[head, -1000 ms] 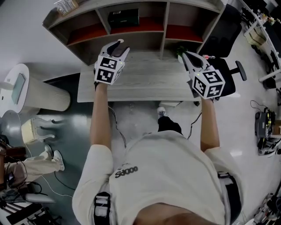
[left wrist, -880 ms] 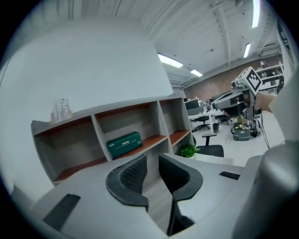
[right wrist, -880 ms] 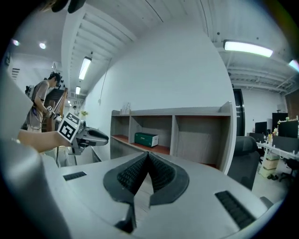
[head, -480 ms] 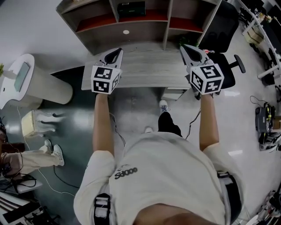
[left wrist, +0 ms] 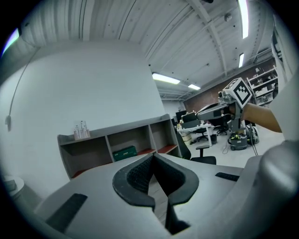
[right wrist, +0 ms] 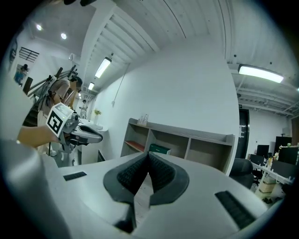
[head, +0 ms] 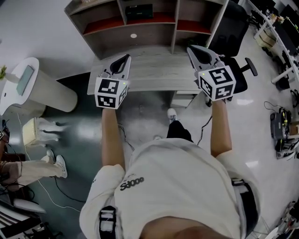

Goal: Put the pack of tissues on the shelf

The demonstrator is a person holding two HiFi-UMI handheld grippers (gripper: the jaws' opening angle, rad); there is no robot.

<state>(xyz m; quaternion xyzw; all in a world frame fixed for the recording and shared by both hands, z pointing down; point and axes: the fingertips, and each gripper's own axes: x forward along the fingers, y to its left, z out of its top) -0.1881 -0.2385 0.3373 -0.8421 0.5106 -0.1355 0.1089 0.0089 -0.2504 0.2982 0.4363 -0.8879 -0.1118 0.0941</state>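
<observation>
The pack of tissues [head: 139, 11], dark green, lies in the middle compartment of the wooden shelf [head: 174, 23] at the back of the desk. It also shows in the left gripper view, pack [left wrist: 124, 153], and in the right gripper view, pack [right wrist: 160, 149]. My left gripper [head: 125, 57] hovers over the desk's near left part, shut and empty, well short of the shelf. My right gripper [head: 190, 48] hangs over the desk's right part, jaws together, holding nothing. Seen along their own jaws, the left gripper [left wrist: 153, 156] and the right gripper [right wrist: 148, 154] both point at the shelf.
A grey wooden desk [head: 154, 74] stands before the shelf. A black office chair [head: 238, 42] is at the right, a white round unit [head: 32, 86] at the left. Small bottles [left wrist: 81, 130] stand on the shelf's top. A seated person's legs [head: 32, 170] show at far left.
Both grippers have drawn back from the shelf toward the desk's near edge and risen a little. The left jaws, apart a second ago, are now together.
</observation>
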